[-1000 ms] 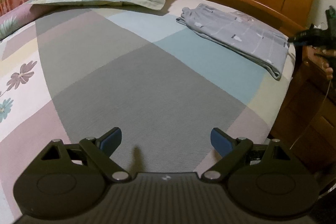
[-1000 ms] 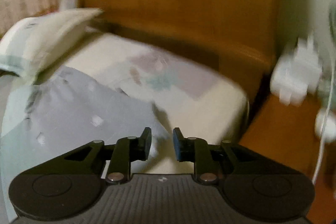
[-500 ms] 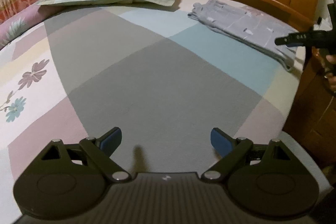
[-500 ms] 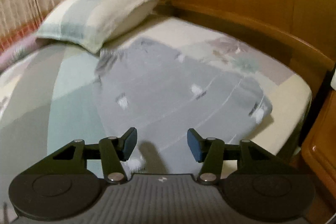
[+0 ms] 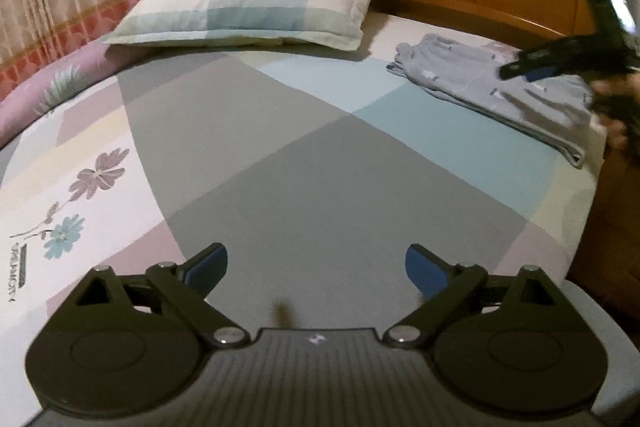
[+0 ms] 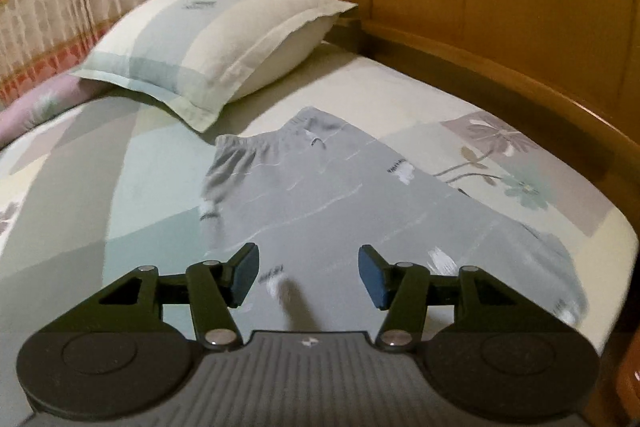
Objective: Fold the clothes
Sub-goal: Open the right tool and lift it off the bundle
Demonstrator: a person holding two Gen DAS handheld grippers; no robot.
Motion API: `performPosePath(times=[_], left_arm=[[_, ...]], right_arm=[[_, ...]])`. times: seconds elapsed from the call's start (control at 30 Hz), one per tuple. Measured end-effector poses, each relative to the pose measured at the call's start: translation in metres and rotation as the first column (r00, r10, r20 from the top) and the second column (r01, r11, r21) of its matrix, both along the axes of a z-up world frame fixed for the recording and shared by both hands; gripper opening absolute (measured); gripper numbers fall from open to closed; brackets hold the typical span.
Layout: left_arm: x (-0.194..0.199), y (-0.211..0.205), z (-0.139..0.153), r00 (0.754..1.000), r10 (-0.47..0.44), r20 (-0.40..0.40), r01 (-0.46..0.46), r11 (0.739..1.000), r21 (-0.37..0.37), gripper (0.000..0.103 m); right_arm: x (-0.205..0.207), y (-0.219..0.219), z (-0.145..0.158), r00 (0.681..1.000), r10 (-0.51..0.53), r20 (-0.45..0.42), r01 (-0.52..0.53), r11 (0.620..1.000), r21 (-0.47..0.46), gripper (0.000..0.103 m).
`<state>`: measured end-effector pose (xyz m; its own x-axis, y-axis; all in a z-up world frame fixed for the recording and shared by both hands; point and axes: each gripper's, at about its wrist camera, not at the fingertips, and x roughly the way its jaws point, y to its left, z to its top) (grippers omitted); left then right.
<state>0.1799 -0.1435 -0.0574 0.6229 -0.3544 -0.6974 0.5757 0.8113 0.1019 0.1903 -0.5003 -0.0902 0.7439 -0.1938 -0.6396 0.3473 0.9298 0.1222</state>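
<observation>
Broad bare bedsheet lies ahead of my wide-open, empty left gripper. The folded grey garment lies flat near the bed's right edge, below the headboard. My right gripper hovers over it, parted, holding nothing.

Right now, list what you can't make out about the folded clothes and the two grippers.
- Folded clothes: near end hidden behind the right gripper in the right wrist view; the print is too blurred to read.
- Right gripper in the left wrist view: motion-blurred, cut off by the right edge.
- Whether it touches the clothes: neither view settles it.
- Left gripper: absent from the right wrist view.
</observation>
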Motion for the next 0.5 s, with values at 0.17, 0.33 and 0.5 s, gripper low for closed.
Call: performPosePath(times=[0.17, 0.33, 0.5], left_arm=[[0.002, 0.001, -0.002, 1.0, -0.012, -0.012, 0.012, 1.0, 0.014, 0.096], [0.021, -0.009, 0.004, 0.995, -0.047, -0.083, 0.043, 0.998, -0.055, 0.096], [0.05, -0.039, 0.023, 0.989, -0.082, -0.12, 0.06, 0.982, -0.181, 0.096]], right_arm=[[0.011, 0.001, -0.014, 0.998, 0.017, -0.062, -0.015, 0.999, 0.029, 0.071], [-0.016, 0.008, -0.005, 0.999, 0.042, -0.018, -0.041, 0.998, 0.054, 0.07], [-0.052, 0.008, 0.007, 0.998, 0.035, 0.054, -0.037, 0.999, 0.035, 0.07]])
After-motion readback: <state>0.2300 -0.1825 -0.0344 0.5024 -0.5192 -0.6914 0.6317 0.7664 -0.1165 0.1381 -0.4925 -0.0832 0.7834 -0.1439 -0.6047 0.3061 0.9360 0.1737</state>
